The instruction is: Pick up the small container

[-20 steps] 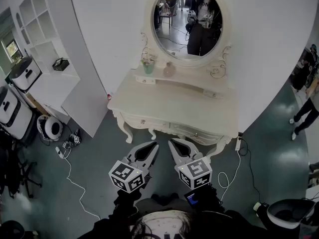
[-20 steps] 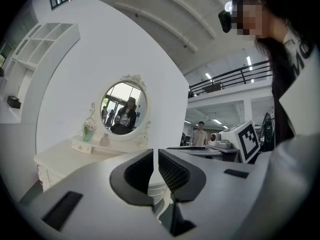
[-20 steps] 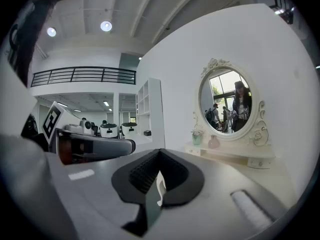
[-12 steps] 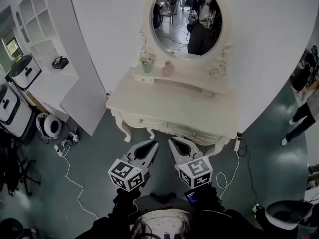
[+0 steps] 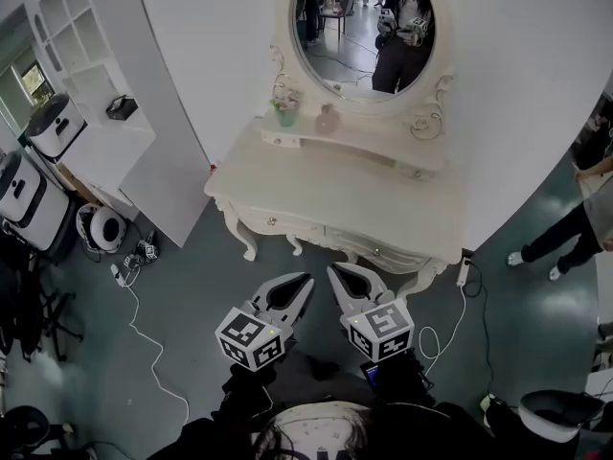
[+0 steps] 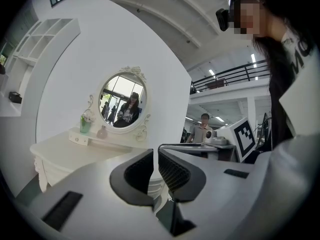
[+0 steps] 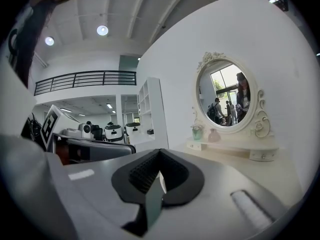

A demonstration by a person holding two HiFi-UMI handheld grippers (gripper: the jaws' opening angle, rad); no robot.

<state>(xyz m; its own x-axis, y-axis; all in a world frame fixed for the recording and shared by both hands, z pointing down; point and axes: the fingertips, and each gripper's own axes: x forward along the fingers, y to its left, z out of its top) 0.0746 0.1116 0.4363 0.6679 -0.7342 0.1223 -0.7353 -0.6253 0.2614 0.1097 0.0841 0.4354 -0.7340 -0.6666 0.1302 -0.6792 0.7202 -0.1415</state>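
Dresser (image 5: 326,185): 1 pink vase (image 5: 328,120), 1 green cup (image 5: 284,115)

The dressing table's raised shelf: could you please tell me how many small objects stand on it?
2: a green pot at the shelf's left end, and a pink vase just right of it, under the mirror. None seems hidden.

Bright even daylight, fisheye-warped edges.

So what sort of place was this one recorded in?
Probably a mock bedroom corner set up inside a big open hall or lab. A cream dressing table with an oval mirror stands against a white partition, loose cables lie on the floor, and a balcony railing runs overhead.
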